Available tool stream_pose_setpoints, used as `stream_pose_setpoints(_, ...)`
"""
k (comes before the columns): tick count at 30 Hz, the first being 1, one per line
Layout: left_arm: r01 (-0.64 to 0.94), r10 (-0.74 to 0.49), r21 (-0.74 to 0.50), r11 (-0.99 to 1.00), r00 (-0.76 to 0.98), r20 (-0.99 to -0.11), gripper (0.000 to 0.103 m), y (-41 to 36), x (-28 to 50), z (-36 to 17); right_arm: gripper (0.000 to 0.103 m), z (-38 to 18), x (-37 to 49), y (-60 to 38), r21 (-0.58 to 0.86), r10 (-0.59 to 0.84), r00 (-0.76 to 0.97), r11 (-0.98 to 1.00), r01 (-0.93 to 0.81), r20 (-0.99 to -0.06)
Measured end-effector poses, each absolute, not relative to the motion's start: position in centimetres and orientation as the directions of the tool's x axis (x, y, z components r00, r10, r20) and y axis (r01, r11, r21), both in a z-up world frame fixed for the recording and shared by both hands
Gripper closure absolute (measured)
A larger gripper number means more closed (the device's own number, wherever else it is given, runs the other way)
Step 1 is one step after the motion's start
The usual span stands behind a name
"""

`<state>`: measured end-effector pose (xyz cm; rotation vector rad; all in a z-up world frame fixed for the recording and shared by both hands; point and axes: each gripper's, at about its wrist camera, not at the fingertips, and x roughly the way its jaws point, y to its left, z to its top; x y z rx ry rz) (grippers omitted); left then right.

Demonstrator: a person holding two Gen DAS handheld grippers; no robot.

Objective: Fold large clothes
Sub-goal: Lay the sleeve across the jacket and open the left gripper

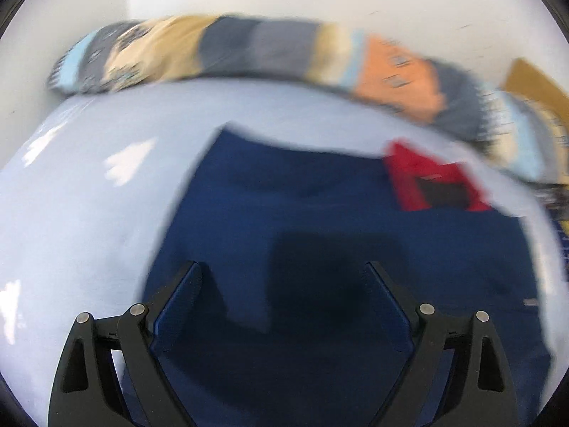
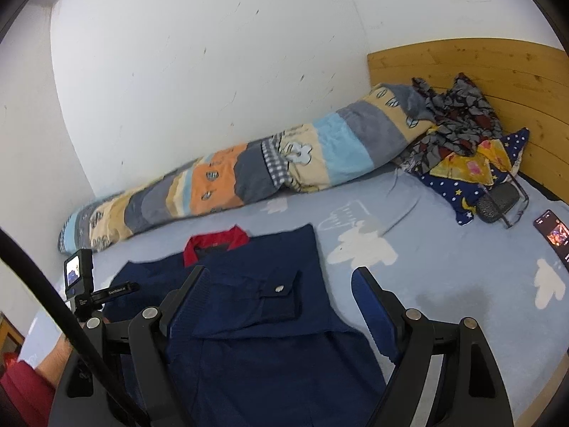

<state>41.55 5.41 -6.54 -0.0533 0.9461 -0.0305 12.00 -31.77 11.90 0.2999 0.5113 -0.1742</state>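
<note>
A navy blue jacket (image 2: 256, 306) with a red collar (image 2: 217, 242) lies flat on the light blue bed sheet (image 2: 444, 277), its sides folded inward and a buttoned pocket flap on top. It also shows, blurred, in the left wrist view (image 1: 338, 249), with the collar (image 1: 426, 178) at the far right. My left gripper (image 1: 284, 277) is open and empty above the jacket. My right gripper (image 2: 281, 277) is open and empty over the jacket's right part. The left gripper's camera unit (image 2: 78, 274) shows at the jacket's left side.
A rolled patchwork quilt (image 2: 249, 174) lies along the white wall. Crumpled patterned clothes (image 2: 458, 124) and a starry pillow (image 2: 473, 178) sit by the wooden headboard (image 2: 480, 64). Glasses with a black case (image 2: 498, 199) and a phone (image 2: 554, 231) lie at the right.
</note>
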Motion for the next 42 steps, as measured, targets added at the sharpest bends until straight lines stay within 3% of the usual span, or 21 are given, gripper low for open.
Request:
stream_pose_setpoints(4,0.010,0.017,0.026,1.000,0.532,-0.846,0.010,6.8,42.1,-9.8,0.018,11.2,12.7,-31.5,0.225,-0.087,0.847,0.945,0.236,-0.525)
stream_pose_setpoints(11,0.064,-0.050,-0.012,0.998,0.640,-0.767,0.010,3.8,42.7,-5.5,0.018,10.8,13.1,-31.5,0.229,-0.079,0.842,0.945,0.233,-0.533)
stream_pose_setpoints(18,0.035,0.052,0.083,0.996,0.526,-0.849,0.009,2.0,47.0,-9.7,0.018,10.6,13.4,-31.1,0.193,-0.089,0.835,0.955,0.227,-0.543)
stream_pose_setpoints(20,0.029,0.056,0.087,0.996,0.552,-0.832,0.009,1.7,46.2,-8.8,0.018,10.3,13.6,-31.6,0.203,-0.086,0.828,0.951,0.235,-0.554)
stream_pose_setpoints(24,0.112,-0.100,-0.039,0.993,0.618,-0.779,0.010,-0.2,41.4,-5.9,0.018,10.1,13.8,-32.4,0.227,-0.082,0.819,0.941,0.252,-0.568)
stream_pose_setpoints(27,0.217,-0.153,-0.030,0.976,0.581,-0.800,0.010,-3.2,38.5,-6.8,0.018,10.1,13.9,-32.3,0.229,-0.085,0.816,0.939,0.258,-0.572)
stream_pose_setpoints(31,0.255,-0.095,0.057,0.965,0.547,-0.832,0.009,-5.4,37.2,-9.3,0.018,10.0,14.0,-32.0,0.220,-0.090,0.811,0.940,0.261,-0.579)
stream_pose_setpoints(38,0.245,-0.152,-0.013,0.969,0.556,-0.817,0.010,-4.9,33.0,-5.8,0.018,9.4,13.8,-33.2,0.202,-0.121,0.792,0.933,0.296,-0.599)
stream_pose_setpoints(42,0.317,-0.104,0.045,0.948,0.438,-0.893,0.010,-6.6,31.2,-8.6,0.018,9.1,13.8,-33.8,0.192,-0.140,0.778,0.928,0.318,-0.612)
